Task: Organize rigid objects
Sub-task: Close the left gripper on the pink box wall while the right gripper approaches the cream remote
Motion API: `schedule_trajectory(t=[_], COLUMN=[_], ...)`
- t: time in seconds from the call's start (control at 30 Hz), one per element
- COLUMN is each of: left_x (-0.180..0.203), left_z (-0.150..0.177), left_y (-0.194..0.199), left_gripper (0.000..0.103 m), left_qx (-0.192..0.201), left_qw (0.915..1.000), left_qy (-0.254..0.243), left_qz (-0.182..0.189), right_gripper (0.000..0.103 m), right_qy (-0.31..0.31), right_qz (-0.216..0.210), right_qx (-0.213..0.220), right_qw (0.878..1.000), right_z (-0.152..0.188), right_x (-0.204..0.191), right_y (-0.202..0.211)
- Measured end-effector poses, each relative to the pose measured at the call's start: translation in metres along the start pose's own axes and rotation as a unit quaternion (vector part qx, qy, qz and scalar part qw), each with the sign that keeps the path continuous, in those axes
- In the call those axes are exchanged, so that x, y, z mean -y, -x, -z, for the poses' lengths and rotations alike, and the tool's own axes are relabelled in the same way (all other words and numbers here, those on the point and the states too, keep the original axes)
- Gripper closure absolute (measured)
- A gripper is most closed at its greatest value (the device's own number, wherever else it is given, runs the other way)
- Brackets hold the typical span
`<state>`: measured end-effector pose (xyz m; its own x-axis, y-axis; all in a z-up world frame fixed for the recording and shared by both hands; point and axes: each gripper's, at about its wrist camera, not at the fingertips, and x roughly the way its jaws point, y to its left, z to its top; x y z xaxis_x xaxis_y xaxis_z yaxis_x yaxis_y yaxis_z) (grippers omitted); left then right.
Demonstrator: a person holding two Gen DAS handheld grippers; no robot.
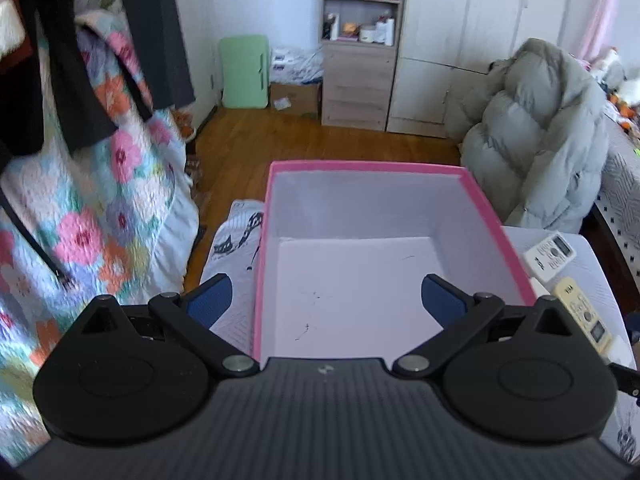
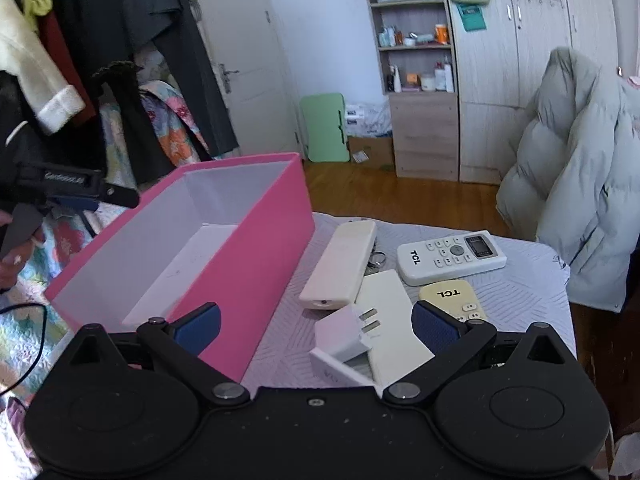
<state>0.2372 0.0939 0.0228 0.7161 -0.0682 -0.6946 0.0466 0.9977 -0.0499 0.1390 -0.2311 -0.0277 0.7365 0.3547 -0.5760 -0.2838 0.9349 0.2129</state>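
Note:
A pink box [image 1: 368, 167] with a white inside stands open on the small cloth-covered table [image 2: 520, 292]; nothing shows inside it. My left gripper [image 1: 326, 300] is open and empty, with one finger over the box floor and the other outside its left wall. My right gripper [image 2: 316, 328] is open and empty above a white plug adapter [image 2: 346, 334]. Beside the box [image 2: 256, 256] lie a cream remote [image 2: 340, 266], a flat white piece [image 2: 390, 320], a white TCL remote [image 2: 452, 256] and a yellow TCL remote [image 2: 452, 300]. The two remotes also show in the left wrist view [image 1: 552, 254] [image 1: 582, 314].
A key ring [image 2: 376, 258] lies between the remotes. A grey puffer coat [image 2: 584, 176] hangs right of the table. A floral quilt [image 1: 80, 208] and hanging clothes [image 2: 132, 40] are on the left. A shelf cabinet [image 2: 420, 80] stands by the far wall.

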Motion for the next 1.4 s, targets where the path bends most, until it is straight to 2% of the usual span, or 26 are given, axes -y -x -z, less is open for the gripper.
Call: schedule_trajectory(t=[0.07,0.23,0.3,0.47,0.6,0.67,0.77,0.8,0.87,0.97,1.07,1.1,1.13,1.27,1.33,1.4], left_x=[-0.003,-0.012,-0.008,-0.008,-0.012,-0.015,-0.013,-0.015,-0.022,-0.024,-0.018,-0.017,-0.018,-0.029,-0.027,-0.023], left_z=[-0.002,-0.01,-0.014,-0.009,-0.005,-0.005,-0.003,-0.001,0.001,0.003,0.007,0.008,0.007,0.004,0.004,0.004], left_y=[-0.01,-0.035,-0.04,-0.054,-0.059,-0.055,-0.047,-0.045,-0.042,-0.043,-0.05,-0.055,-0.057,-0.056,-0.057,-0.058], left_gripper=[0.001,0.002,0.002,0.004,0.024,0.028,0.03,0.03,0.03,0.031,0.045,0.063,0.074,0.085,0.095,0.098], left_qx=[-0.005,-0.004,0.003,-0.008,-0.025,-0.026,-0.029,-0.035,-0.04,-0.029,-0.023,-0.032,-0.034,-0.031,-0.029,-0.027], left_qw=[1.0,0.9992,0.999,0.9973,0.9966,0.9965,0.9954,0.9961,0.9969,0.9954,0.9952,0.9928,0.9911,0.9951,0.9959,0.9964], left_qy=[0.002,0.015,0.001,-0.014,-0.003,0.0,-0.014,-0.012,0.021,0.033,0.013,0.001,0.002,0.026,0.012,-0.008], left_qz=[-0.001,-0.037,-0.044,-0.072,-0.078,-0.079,-0.09,-0.08,-0.064,-0.085,-0.094,-0.115,-0.128,-0.091,-0.085,-0.08], right_gripper=[0.0,0.0,0.0,0.0,0.0,0.0,0.0,0.0,0.001,0.009,0.013,0.013,0.013,0.019,0.022,0.026], right_qy=[-0.009,-0.02,-0.017,-0.001,0.005,0.001,-0.014,-0.019,-0.029,-0.057,-0.069,-0.059,-0.053,-0.073,-0.084,-0.093], right_qz=[0.005,0.009,0.015,0.021,0.023,0.021,0.001,-0.008,-0.035,-0.053,-0.047,-0.043,-0.037,-0.039,-0.048,-0.06], right_qx=[-0.005,-0.004,-0.006,-0.007,-0.005,-0.006,-0.018,-0.025,-0.04,-0.072,-0.089,-0.09,-0.092,-0.109,-0.114,-0.114], right_qw=[1.0,1.0,1.0,1.0,1.0,1.0,1.0,0.999,0.998,0.994,0.993,0.993,0.994,0.991,0.989,0.987], right_z=[-0.003,-0.005,-0.005,-0.01,-0.013,-0.014,-0.018,-0.02,-0.026,-0.039,-0.049,-0.05,-0.051,-0.054,-0.055,-0.057], right_x=[0.002,0.0,-0.002,-0.006,-0.006,-0.003,0.004,0.006,0.013,0.026,0.034,0.033,0.032,0.038,0.04,0.041], right_y=[-0.009,-0.019,-0.022,-0.024,-0.026,-0.029,-0.041,-0.048,-0.066,-0.1,-0.122,-0.126,-0.129,-0.145,-0.152,-0.156])
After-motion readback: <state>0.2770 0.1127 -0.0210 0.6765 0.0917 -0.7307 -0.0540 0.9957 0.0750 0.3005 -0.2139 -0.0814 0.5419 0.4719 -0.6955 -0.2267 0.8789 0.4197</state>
